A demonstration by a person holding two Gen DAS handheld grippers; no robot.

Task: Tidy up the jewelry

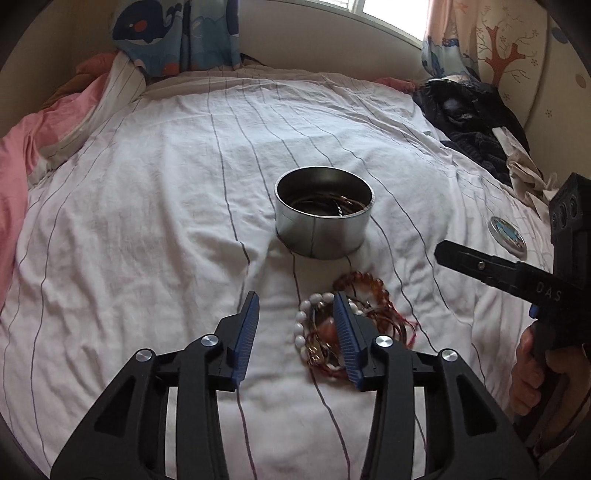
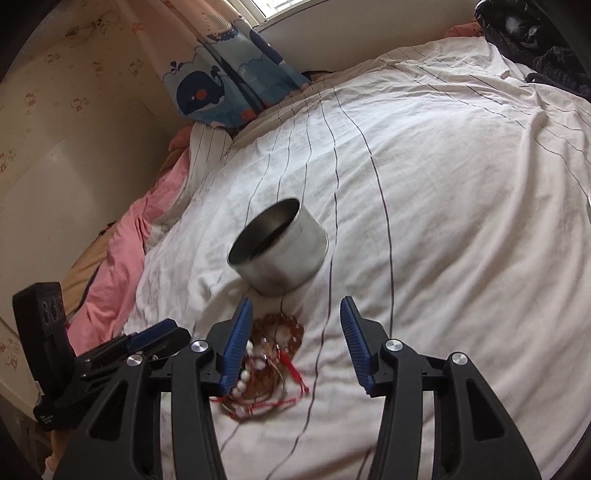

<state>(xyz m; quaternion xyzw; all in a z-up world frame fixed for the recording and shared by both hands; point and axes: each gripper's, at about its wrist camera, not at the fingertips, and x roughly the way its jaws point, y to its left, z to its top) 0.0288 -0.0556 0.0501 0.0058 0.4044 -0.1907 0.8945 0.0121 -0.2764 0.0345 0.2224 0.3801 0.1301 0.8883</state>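
Across the bed, a white striped sheet (image 1: 147, 192) is spread as the working surface, with dark clothing (image 1: 476, 122) heaped at its far right edge and a whale-print curtain (image 1: 173, 33) hung behind. Near the middle of the sheet a round metal tin (image 1: 321, 229) is stood upright with its mouth open, and thin bangles are already seen lying inside it, so it is judged to be the place where the jewelry is collected. Its lid (image 1: 508, 234) appears to have been set aside to the right, well apart. Just in front of the tin, a tangled pile of bracelets (image 1: 343, 325) is left on the sheet: white beads, amber beads and red cord mixed together.

The left gripper (image 1: 295, 310) is held wide open and empty, its right finger lying over the pile. The right gripper (image 2: 293, 314) is likewise spread wide with nothing held, its left finger over the pile's edge. A pick from the pile is judged to be next.
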